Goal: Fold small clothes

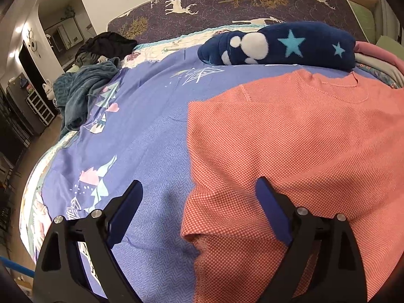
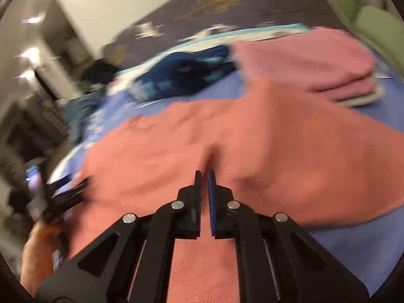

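A coral knit garment (image 1: 290,139) lies spread on the blue patterned bedsheet (image 1: 151,131), neckline toward the far side. My left gripper (image 1: 198,186) is open wide over the garment's left edge. One finger hangs above the sheet and the other above the knit, and neither pad presses on the cloth. In the blurred right wrist view the same garment (image 2: 252,139) fills the middle. My right gripper (image 2: 204,173) is nearly closed there, and a raised crease of the cloth runs up from between its fingertips.
A folded navy fleece with stars (image 1: 277,43) lies behind the garment. A stack of folded pink and grey clothes (image 2: 315,60) sits at the far right. A teal blanket (image 1: 83,88) and dark clothes (image 1: 106,43) are piled at the bed's left edge, where the floor drops away.
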Motion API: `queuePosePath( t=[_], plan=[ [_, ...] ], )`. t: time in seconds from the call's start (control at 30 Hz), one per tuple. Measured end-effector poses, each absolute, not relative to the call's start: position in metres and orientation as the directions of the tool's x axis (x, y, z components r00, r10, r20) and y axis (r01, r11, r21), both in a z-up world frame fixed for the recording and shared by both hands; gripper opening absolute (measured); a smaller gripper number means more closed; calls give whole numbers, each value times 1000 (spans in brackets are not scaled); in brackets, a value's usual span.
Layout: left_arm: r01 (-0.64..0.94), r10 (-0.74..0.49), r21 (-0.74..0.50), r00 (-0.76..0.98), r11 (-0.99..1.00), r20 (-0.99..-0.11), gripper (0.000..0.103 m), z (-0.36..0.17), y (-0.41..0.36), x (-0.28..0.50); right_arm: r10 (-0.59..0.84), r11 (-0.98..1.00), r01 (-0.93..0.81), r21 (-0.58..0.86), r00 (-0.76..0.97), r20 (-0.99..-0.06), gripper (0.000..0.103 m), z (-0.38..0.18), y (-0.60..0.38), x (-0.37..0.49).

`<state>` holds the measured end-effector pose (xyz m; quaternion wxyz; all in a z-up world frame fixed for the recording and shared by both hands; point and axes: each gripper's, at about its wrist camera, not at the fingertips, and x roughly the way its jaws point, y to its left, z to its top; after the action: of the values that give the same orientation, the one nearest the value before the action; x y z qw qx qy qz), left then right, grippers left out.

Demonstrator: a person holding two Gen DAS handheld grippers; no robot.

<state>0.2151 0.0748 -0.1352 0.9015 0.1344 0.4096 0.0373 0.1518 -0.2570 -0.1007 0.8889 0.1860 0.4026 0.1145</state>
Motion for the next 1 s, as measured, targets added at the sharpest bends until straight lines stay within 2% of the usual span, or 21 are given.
queuePosePath(
  t=[0.07, 0.13, 0.23, 0.27, 0.43, 0.47, 0.5, 0.53, 0.57, 0.6, 0.73, 0.77, 0.83, 0.87, 0.9, 0.93, 0.97, 1.0],
  plan=[
    [41, 189, 287, 664, 957, -723, 92, -135, 73, 214, 382, 908, -94, 407, 585, -716, 18, -115, -237, 154],
    [36, 202, 302, 667, 953, -717, 93, -135, 71, 214, 285, 951, -59, 303, 543, -790, 15, -137, -223, 159],
    [33, 208, 306, 666, 951, -716, 94, -135, 72, 214, 347, 917, -39, 397, 568, -747, 20, -128, -231, 147],
    [31, 205, 300, 664, 953, -719, 94, -135, 73, 214, 370, 903, -39, 428, 577, -728, 28, -125, -236, 144],
    [26, 203, 291, 658, 956, -725, 96, -135, 74, 215, 380, 896, -52, 441, 603, -701, 39, -121, -250, 138],
    [26, 206, 295, 658, 955, -725, 97, -135, 73, 215, 417, 879, -71, 471, 592, -690, 55, -124, -246, 142],
    [25, 210, 300, 658, 954, -723, 97, -135, 73, 215, 439, 870, -84, 485, 579, -687, 65, -127, -244, 148],
    [23, 215, 305, 659, 952, -721, 97, -135, 72, 215, 443, 872, -92, 481, 565, -696, 61, -129, -238, 156],
    [21, 221, 311, 660, 950, -718, 99, -135, 72, 215, 401, 898, -85, 432, 560, -725, 26, -133, -231, 158],
    [12, 235, 323, 660, 946, -713, 101, -135, 71, 215, 335, 929, -62, 366, 562, -756, 12, -133, -230, 155],
    [8, 244, 332, 662, 943, -709, 102, -135, 71, 214, 358, 910, -27, 414, 556, -750, 11, -127, -252, 140],
    [8, 244, 332, 661, 943, -710, 102, -135, 71, 214, 325, 925, -19, 379, 559, -763, 19, -126, -257, 134],
    [9, 238, 324, 660, 946, -713, 102, -135, 72, 214, 317, 924, 1, 382, 557, -768, 26, -127, -268, 124],
    [9, 234, 318, 660, 948, -714, 102, -134, 73, 214, 356, 898, 9, 440, 573, -738, 34, -123, -283, 114],
    [9, 228, 312, 660, 950, -716, 102, -133, 74, 214, 381, 872, 19, 490, 603, -701, 48, -119, -298, 103],
    [9, 226, 309, 662, 951, -714, 102, -132, 75, 214, 355, 861, 59, 506, 644, -678, 56, -113, -316, 92],
    [8, 227, 311, 665, 950, -712, 101, -131, 74, 213, 263, 858, 146, 493, 699, -665, 61, -105, -343, 77],
    [6, 237, 323, 669, 946, -705, 101, -128, 72, 211, 185, 847, 220, 484, 732, -656, 61, -102, -367, 65]
  ],
)
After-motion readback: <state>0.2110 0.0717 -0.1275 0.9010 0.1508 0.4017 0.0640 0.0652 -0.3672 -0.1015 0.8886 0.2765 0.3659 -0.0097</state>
